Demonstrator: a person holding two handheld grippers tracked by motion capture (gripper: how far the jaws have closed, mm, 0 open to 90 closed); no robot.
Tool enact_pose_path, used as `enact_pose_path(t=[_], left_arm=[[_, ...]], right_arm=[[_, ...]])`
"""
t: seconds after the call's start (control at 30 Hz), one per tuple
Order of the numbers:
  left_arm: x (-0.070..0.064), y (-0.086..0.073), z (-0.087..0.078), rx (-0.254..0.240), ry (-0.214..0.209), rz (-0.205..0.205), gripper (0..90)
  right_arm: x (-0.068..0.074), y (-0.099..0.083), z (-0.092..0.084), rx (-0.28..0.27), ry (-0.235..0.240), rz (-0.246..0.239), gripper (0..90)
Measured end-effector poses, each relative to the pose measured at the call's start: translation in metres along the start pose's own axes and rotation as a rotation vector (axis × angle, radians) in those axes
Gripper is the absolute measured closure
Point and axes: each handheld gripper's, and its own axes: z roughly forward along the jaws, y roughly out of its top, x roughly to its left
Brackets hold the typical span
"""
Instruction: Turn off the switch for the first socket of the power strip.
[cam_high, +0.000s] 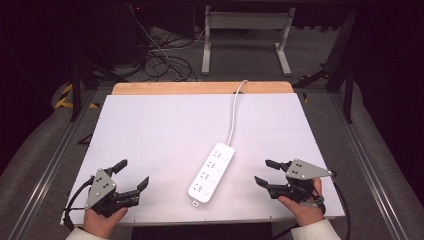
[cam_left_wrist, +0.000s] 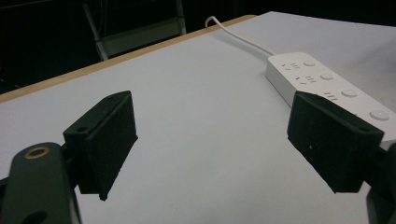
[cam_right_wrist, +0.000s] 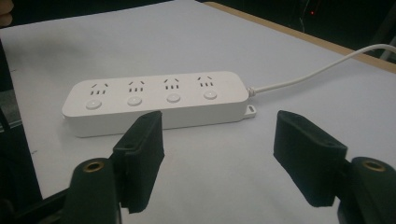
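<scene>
Your left claw (cam_high: 134, 174) and right claw (cam_high: 264, 172) both sit wide open, empty, either side of the power strip (cam_high: 211, 172) on the white tabletop (cam_high: 165, 130), touching nothing.

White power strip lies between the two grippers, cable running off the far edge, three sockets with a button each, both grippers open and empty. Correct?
One slip: the power strip has four sockets, each with its own round button, not three; the right gripper view shows them in a row. The rest holds: it lies between the left gripper and the right gripper, its cable runs off the far edge, and both stand open and empty.
</scene>
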Motion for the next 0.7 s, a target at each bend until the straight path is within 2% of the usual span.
enact_pose_path(t=[0.17,0.7], left_arm=[[0.0000,0.0004,0.0002,0.007,-0.010,0.002,16.2],[-0.0022,0.0014,-0.0011,-0.001,0.007,0.020,16.3]], right_arm=[[0.0006,-0.0002,0.0000,0.013,0.006,-0.016,31.9],[0.0036,0.0024,-0.0013,0.025,0.012,-0.021,34.6]])
